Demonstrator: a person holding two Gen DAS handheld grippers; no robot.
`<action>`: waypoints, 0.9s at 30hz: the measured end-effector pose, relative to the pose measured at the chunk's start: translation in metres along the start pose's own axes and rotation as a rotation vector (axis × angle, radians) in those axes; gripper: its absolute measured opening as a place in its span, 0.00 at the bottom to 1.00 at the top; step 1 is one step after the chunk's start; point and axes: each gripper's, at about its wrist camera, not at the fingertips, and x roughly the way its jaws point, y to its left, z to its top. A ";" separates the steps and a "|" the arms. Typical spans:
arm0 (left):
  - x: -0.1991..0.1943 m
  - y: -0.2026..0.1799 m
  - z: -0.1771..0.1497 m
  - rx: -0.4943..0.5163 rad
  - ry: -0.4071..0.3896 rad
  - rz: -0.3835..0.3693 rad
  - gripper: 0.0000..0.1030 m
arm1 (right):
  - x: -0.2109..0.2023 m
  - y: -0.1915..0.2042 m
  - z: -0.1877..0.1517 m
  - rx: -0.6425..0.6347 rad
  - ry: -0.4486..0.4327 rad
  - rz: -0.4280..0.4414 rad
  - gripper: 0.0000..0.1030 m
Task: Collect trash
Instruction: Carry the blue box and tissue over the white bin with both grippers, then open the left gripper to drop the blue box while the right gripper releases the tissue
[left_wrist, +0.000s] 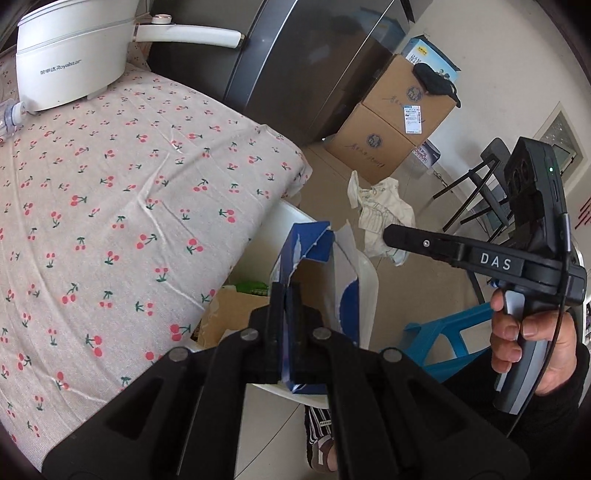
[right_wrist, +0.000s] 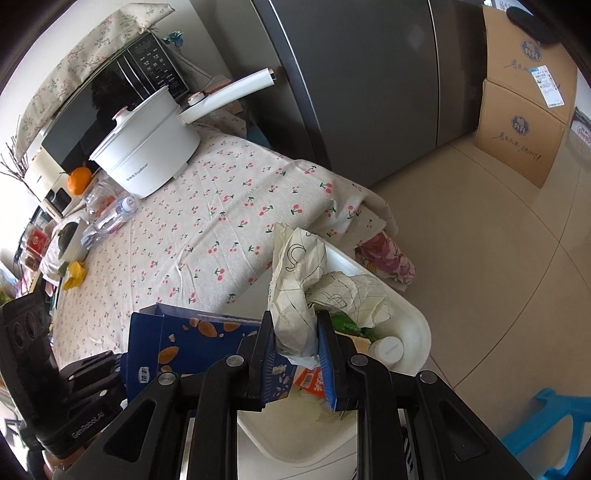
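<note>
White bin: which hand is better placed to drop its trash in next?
Right. Its tongs hold the crumpled paper directly over the white bin; the left tongs' blue carton sits at the rim.

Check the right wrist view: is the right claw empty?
No, the right claw is shut on crumpled paper, held above the white bin.

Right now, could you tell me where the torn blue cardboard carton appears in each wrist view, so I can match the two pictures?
Left wrist view: the torn blue cardboard carton sits bottom centre, clamped in the left gripper above the white plastic bin.
Right wrist view: the carton lies lower left, beside the right gripper.
Shared landmark: the white electric pot on the cherry-print tablecloth.
</note>
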 end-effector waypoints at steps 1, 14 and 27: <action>0.001 0.001 0.000 0.007 0.006 0.008 0.02 | 0.000 -0.002 0.000 0.003 0.002 -0.003 0.22; -0.042 -0.003 -0.002 0.099 -0.034 0.130 0.74 | 0.001 0.000 0.002 -0.003 0.000 0.008 0.22; -0.097 0.048 -0.022 -0.018 -0.072 0.311 0.85 | 0.004 0.018 -0.005 -0.051 0.033 0.032 0.25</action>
